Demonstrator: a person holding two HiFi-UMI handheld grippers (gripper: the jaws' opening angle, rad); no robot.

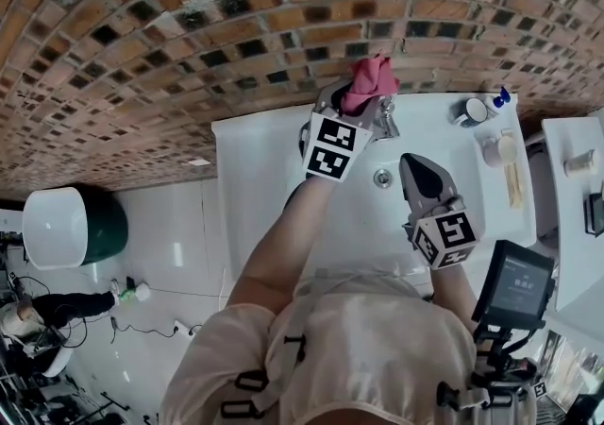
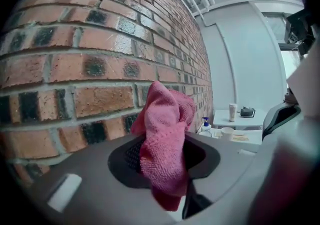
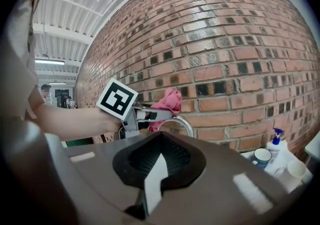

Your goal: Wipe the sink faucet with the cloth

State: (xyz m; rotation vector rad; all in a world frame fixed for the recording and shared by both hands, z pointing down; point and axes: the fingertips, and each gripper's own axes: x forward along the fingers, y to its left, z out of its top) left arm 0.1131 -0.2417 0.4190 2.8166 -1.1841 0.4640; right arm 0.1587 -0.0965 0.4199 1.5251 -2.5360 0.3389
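Left tongs (image 1: 360, 102) are clamped on a pink microfibre cloth (image 1: 371, 79). In the left gripper view the cloth (image 2: 165, 119) stands bunched between the jaws, most of it sticking up past the tips and a tail hanging below. It sits upper centre in the head view, against the brick wall (image 1: 189, 26).

Chrome faucet (image 1: 385, 121) lies just below and right of the cloth in the head view. In the right gripper view its arched spout (image 3: 183, 122) curves down and right from under the cloth (image 3: 170, 100). The cloth is at the top of the arch on its left end; I cannot tell whether it touches. The spout's long axis runs from the wall out over the basin toward the drain (image 1: 382, 178). Judged: the wipe should follow that arch downward, away from the wall.

Left tongs are by far the nearer. Right tongs (image 1: 411, 168) sit lower right of the drain, over the white sink (image 1: 247, 135), well clear of the faucet. Right gripper view: jaws drawn together to a thin slit, nothing held.

Containers, right side of the sink's tabletop:
- Blue-rimmed mug (image 3: 260, 156), contents not visible.
- Pump soap bottle (image 3: 274, 141) just beside it.
- Pale cup (image 3: 295, 168) nearer the frame edge, interior unreadable.
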